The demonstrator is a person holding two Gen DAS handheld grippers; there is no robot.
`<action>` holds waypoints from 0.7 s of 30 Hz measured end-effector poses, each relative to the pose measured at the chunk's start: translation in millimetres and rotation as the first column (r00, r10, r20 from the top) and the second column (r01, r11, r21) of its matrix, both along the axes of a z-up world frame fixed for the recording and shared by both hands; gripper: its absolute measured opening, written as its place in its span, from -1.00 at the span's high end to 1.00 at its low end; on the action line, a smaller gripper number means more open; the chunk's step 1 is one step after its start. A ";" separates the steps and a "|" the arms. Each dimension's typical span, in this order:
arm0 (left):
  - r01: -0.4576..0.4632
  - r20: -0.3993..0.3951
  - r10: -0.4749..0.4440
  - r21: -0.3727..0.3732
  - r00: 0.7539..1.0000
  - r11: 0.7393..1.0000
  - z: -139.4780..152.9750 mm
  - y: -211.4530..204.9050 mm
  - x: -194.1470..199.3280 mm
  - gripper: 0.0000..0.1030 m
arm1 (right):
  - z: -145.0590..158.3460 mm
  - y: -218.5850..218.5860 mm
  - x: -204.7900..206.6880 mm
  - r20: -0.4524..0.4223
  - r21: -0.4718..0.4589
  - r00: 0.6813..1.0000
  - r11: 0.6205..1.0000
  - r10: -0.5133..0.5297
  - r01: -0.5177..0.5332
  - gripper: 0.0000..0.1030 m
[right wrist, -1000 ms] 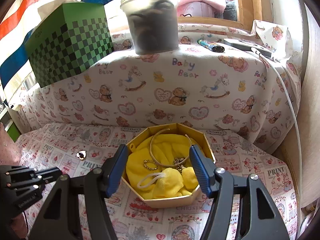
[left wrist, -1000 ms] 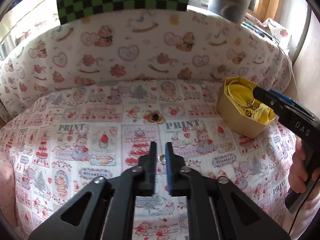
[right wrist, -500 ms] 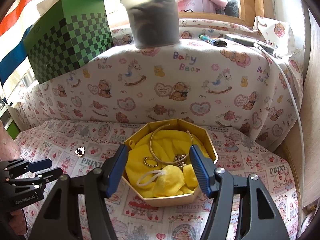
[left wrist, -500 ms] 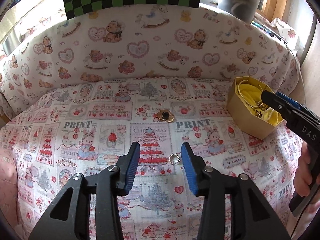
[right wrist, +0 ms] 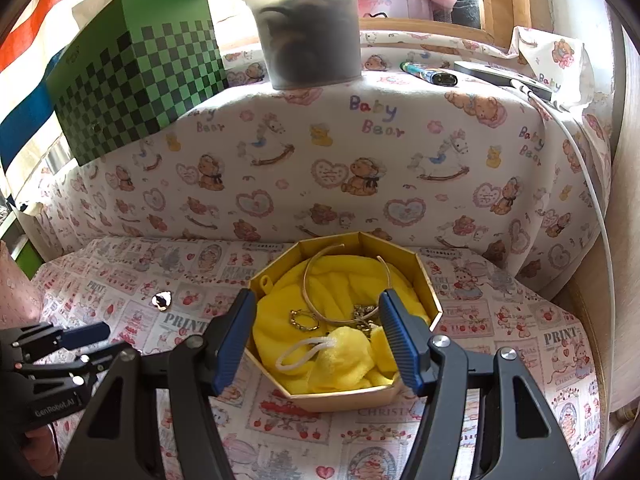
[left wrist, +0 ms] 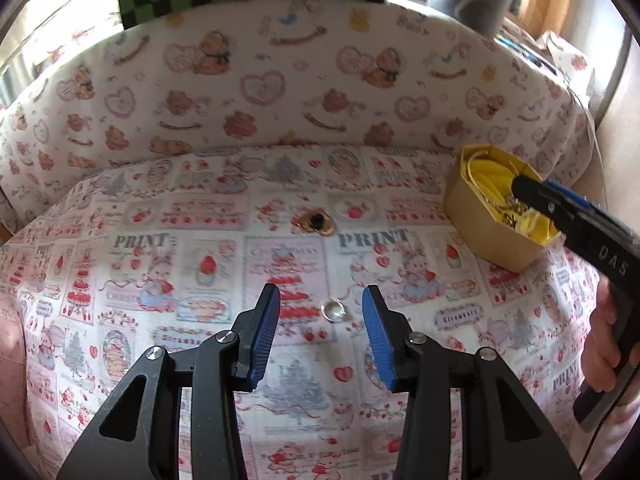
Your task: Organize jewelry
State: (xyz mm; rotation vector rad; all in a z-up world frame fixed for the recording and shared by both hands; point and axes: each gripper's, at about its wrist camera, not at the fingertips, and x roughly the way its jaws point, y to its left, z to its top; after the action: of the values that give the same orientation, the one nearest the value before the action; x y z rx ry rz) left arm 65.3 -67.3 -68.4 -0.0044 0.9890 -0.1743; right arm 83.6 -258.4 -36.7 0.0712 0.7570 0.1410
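Silver ring (left wrist: 334, 312) lies on cloth between the parted fingers (left wrist: 269, 332), untouched.

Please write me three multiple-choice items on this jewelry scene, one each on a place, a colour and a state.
1. Where does the small ring lie?
A. in the gold box
B. on the printed cloth between the left gripper's fingers
C. on the checkered box

2. What colour is the cloth lining the gold box?
A. yellow
B. pink
C. blue

3. How does the left gripper stand?
A. shut on the ring
B. shut on nothing
C. open, holding nothing

Answers: 1 B, the ring sits on the printed cloth, clear of both pads. 2 A, yellow folds fill the box. 3 C, a wide gap separates its blue pads.
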 end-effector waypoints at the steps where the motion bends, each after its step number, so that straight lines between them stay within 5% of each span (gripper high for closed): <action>1: 0.008 -0.001 -0.008 0.005 1.000 1.000 -1.1 -2.2 -0.4 0.28 | 0.0 -0.5 -0.1 0.001 0.001 1.000 1.000 -0.004 0.004 -0.19; 11: 0.010 -0.037 -0.009 0.021 0.999 1.000 -16.8 -10.3 9.8 0.77 | 8.8 -9.7 -4.1 0.022 0.052 0.999 0.998 -0.031 0.030 -0.19; 21: -0.002 0.013 0.002 0.016 1.000 1.000 0.4 0.6 4.2 0.77 | 12.5 -0.7 -9.4 0.043 0.001 0.999 1.000 -0.017 0.017 -0.18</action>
State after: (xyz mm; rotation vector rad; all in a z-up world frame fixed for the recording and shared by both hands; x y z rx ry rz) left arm 69.5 -66.7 -68.0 0.0107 0.9777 -0.1646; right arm 74.2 -259.1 -24.2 0.0750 0.7133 0.1262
